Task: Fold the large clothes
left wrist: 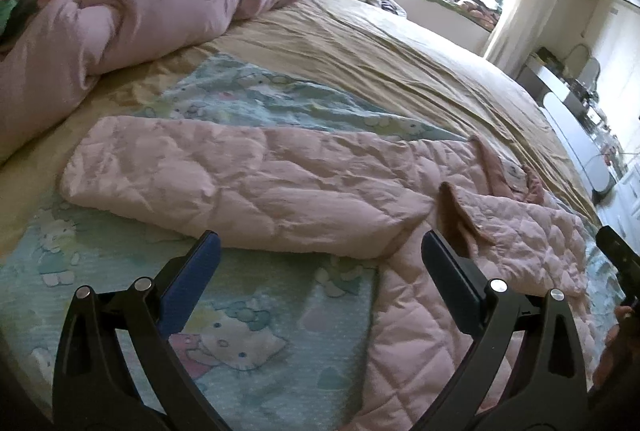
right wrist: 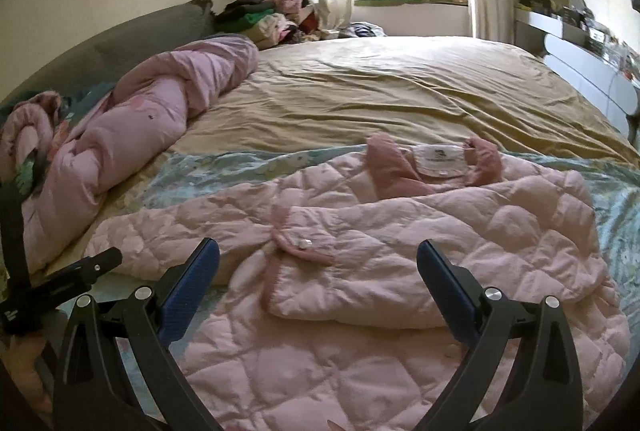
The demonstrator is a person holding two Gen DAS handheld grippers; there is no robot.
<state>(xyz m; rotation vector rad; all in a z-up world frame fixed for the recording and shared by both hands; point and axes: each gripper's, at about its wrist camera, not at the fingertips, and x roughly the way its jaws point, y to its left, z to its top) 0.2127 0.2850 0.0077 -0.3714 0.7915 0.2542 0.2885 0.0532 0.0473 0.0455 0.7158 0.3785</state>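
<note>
A pale pink quilted jacket lies flat on the bed, collar and white label at the far side. Its right sleeve is folded across the chest, cuff with a button at the middle. Its left sleeve stretches out flat to the left. My left gripper is open and empty, just above the bed by the armpit of that sleeve. My right gripper is open and empty over the jacket's front. The left gripper's tip shows in the right wrist view.
A rumpled pink duvet lies along the left of the bed. The jacket rests on a cartoon-print sheet over a tan sheet. Piled clothes sit at the far corner, a white dresser at the right.
</note>
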